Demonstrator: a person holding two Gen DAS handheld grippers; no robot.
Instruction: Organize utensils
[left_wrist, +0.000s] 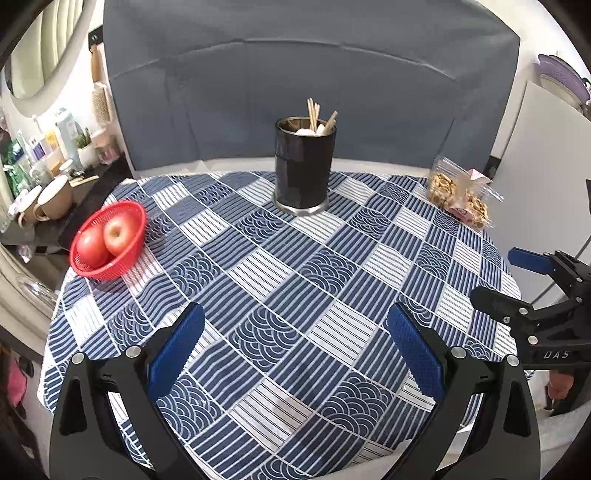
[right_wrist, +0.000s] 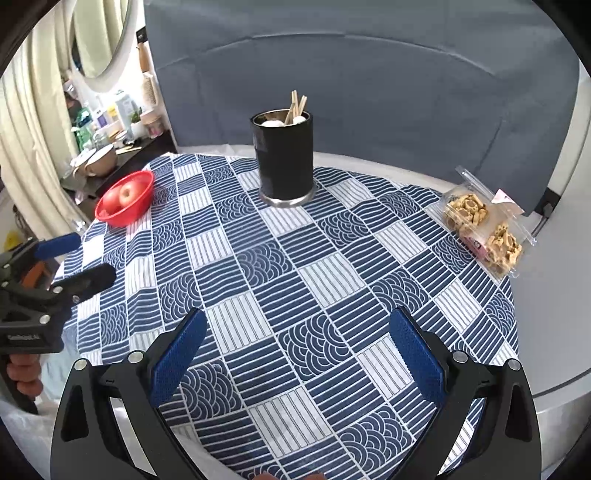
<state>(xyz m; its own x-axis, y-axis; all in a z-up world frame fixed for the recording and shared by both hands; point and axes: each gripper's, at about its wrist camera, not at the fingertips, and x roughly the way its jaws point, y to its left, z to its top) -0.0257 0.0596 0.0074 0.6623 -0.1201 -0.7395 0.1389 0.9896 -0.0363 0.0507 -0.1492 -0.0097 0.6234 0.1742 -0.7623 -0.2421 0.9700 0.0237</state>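
A black cylindrical utensil holder (left_wrist: 304, 168) (right_wrist: 284, 157) stands at the far middle of the round table, with wooden chopsticks (left_wrist: 314, 112) (right_wrist: 297, 105) and white spoon ends poking out of it. My left gripper (left_wrist: 295, 332) hovers open over the near side of the blue patterned tablecloth (left_wrist: 280, 280), nothing between its fingers. My right gripper (right_wrist: 299, 332) is open as well, empty, above the near part of the cloth (right_wrist: 295, 280). Each gripper shows at the edge of the other's view: the right one (left_wrist: 509, 277), the left one (right_wrist: 77, 258).
A red basket with two apples (left_wrist: 109, 240) (right_wrist: 125, 199) sits at the table's left. A clear pack of cookies (left_wrist: 460, 195) (right_wrist: 484, 229) lies at the right edge. A grey backdrop (left_wrist: 306, 74) rises behind the table. A cluttered shelf with mugs (left_wrist: 48, 199) is off to the left.
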